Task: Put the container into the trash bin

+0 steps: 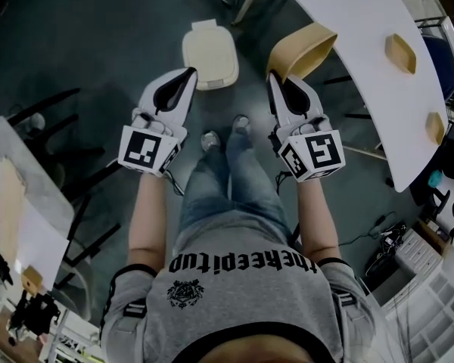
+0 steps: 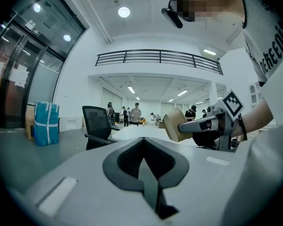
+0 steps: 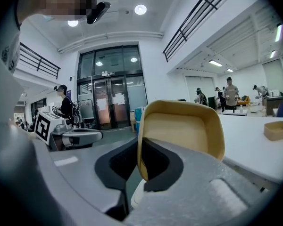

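My right gripper (image 1: 276, 78) is shut on the rim of a tan paper container (image 1: 303, 50), held tilted on edge above the floor. In the right gripper view the container (image 3: 184, 128) stands upright between the jaws, its hollow facing the camera. A cream-lidded trash bin (image 1: 209, 54) stands on the dark floor just ahead of my feet, left of the container. My left gripper (image 1: 188, 72) hovers beside the bin's left edge, jaws shut and empty. The left gripper view shows its closed fingertips (image 2: 142, 159) and the right gripper with the container (image 2: 175, 125) off to the right.
A white curved table (image 1: 371, 59) at right carries two more tan containers (image 1: 401, 53), (image 1: 436, 127). Black chair legs and a desk (image 1: 15, 195) are at left. A black office chair (image 2: 98, 125) and a blue bin (image 2: 46, 123) stand farther off, with people in the distance.
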`<state>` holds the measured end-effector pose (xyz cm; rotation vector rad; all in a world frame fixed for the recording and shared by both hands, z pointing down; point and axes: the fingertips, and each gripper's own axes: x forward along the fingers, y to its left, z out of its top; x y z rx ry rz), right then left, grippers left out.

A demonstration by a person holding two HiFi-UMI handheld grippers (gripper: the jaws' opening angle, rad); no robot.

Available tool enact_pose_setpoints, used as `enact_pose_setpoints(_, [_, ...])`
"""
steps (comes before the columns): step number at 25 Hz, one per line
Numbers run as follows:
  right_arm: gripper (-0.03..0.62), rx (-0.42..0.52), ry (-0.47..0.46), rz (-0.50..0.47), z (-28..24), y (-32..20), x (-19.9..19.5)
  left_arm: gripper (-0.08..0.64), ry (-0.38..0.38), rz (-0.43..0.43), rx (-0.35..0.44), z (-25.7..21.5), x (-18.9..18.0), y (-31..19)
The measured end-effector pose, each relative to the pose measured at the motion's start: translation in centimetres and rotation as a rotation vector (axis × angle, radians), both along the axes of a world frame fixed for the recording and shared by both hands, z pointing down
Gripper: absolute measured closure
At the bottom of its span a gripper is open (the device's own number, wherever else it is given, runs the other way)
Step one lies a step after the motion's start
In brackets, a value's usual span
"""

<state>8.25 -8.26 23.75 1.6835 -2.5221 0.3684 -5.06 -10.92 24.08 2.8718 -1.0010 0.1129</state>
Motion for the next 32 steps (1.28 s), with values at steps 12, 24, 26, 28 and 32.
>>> enact_pose_setpoints(12, [0.578, -0.112, -0.038, 0.005, 7.2, -1.2, 0.2, 0.543, -0.015, -0.007, -0.109, 6.0, 0.1, -0.1])
enact_pose_setpoints(24, [0.578, -0.161, -0.035, -0.042, 12.0, -2.1, -0.5, 0.552, -0.16, 0.002, -0.183, 16.0, 1.0, -0.5])
enact_pose_setpoints(26, [0.578, -0.174, -0.037, -0.055, 13.0, -2.2, -0.5, 0.552, -0.189, 0.001, -0.205, 17.7, 1.1, -0.5])
enact_pose_setpoints(28, [0.578, -0.185, -0.037, -0.069, 14.0, -2.3, -0.6, 0.552, -0.213, 0.001, -0.228, 19.5, 1.2, -0.4])
enact_pose_setpoints(32, [0.578, -0.198, -0.024, -0.103, 15.9, -2.8, -0.6, 0.552, -0.245, -0.004, -0.276, 23.1, 1.8, -0.6])
